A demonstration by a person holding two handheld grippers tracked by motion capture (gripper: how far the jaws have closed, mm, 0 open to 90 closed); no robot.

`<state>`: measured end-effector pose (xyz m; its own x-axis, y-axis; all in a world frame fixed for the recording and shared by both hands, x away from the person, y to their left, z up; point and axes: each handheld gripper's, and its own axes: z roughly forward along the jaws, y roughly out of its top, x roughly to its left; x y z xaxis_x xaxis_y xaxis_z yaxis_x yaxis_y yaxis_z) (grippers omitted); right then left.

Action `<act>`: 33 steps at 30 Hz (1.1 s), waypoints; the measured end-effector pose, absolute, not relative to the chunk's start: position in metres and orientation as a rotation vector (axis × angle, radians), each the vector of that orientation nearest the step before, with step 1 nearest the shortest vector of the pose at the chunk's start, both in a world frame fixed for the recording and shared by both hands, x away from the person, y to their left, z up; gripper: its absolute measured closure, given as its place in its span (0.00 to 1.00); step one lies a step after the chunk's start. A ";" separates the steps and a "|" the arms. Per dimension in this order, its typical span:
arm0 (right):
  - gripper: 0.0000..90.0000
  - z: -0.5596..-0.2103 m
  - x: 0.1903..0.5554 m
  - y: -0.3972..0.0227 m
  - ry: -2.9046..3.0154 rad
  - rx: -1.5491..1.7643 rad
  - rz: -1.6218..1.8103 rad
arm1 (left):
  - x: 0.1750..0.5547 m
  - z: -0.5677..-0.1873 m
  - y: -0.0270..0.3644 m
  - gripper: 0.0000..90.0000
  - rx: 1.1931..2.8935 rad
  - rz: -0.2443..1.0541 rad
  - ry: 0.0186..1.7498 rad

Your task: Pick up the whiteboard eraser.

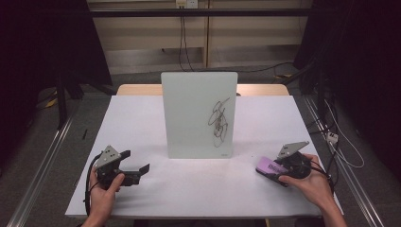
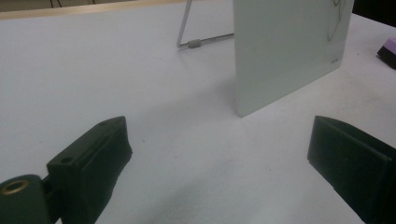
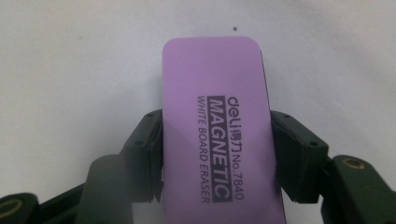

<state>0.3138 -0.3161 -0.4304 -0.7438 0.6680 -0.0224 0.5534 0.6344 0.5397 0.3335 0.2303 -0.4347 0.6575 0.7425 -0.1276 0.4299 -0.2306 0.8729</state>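
Right tool clamped on purple eraser at desk 4 o'clock; left tool wide, empty, 8 o'clock.

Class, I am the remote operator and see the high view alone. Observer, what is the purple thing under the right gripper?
Observer: The right gripper view shows printed words on it: it is a magnetic whiteboard eraser.
Operator: Has the right gripper got hold of it?
Observer: Yes, both pads press against its long sides while it lies on the table.
Operator: What keeps the whiteboard standing?
Observer: The left gripper view shows a wire stand behind it, resting on the table.
Operator: And the left gripper?
Observer: Its jaws stand wide apart with bare table between them.
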 end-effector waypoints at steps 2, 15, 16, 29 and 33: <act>0.45 -0.429 0.314 -0.315 2.623 1.007 0.782 | 0.333 -0.435 0.231 0.06 1.865 0.390 0.929; 0.45 -0.421 0.315 -0.311 2.534 1.048 0.961 | 0.333 -0.436 0.232 0.06 1.865 0.381 0.938; 0.46 -0.421 0.315 -0.310 2.536 1.047 0.969 | 0.334 -0.437 0.232 0.06 1.862 0.378 0.938; 0.46 -0.418 0.319 -0.297 2.465 1.003 1.057 | 0.337 -0.437 0.232 0.06 1.862 0.367 0.932; 0.46 -0.419 0.320 -0.293 2.460 0.991 1.065 | 0.336 -0.436 0.230 0.06 1.870 0.373 0.923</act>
<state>0.3200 -0.2935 -0.4185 -0.7241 0.6896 0.0120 0.4807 0.4922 0.7257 0.3359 0.2304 -0.4356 0.6642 0.7352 -0.1355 0.4346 -0.2323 0.8702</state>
